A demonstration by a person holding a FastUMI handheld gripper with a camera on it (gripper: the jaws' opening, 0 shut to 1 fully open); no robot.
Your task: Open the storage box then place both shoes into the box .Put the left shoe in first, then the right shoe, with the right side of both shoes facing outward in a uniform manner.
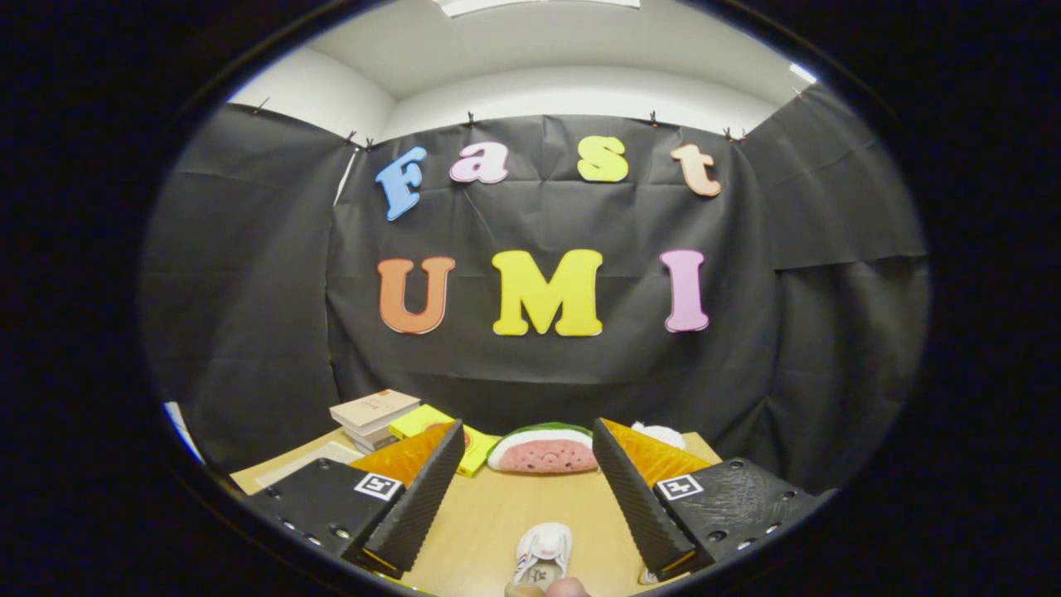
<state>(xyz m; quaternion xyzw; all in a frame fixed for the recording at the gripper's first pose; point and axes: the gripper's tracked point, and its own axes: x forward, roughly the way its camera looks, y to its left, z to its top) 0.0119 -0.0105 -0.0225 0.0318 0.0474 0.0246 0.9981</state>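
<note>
The hand-held gripper (528, 485) hangs above a light wooden table (497, 522), its two fingers spread wide and holding nothing; bare tabletop shows in the broad gap between them; each finger carries a small square marker on its base. Low in that gap, nearer than the fingertips, lies a small white shoe (543, 551) — its toe points away toward the back of the booth, and its opening is partly cut off at the near edge; just below it sit what appear to be fingertips of a person's hand (547, 589), too little of them showing to say more. A sliver of something pale lies by the base of the right finger; what it is cannot be told. Beyond the fingertips, in the middle of the table, rests a plush watermelon slice (545, 450) — flat side down; a white object (661, 434) peeks out behind the right finger. To the left, past the left finger, a yellow box (431, 427) lies flat beside a short stack of books (372, 417); a pale sheet (307, 461) lies near the table's left edge.
</note>
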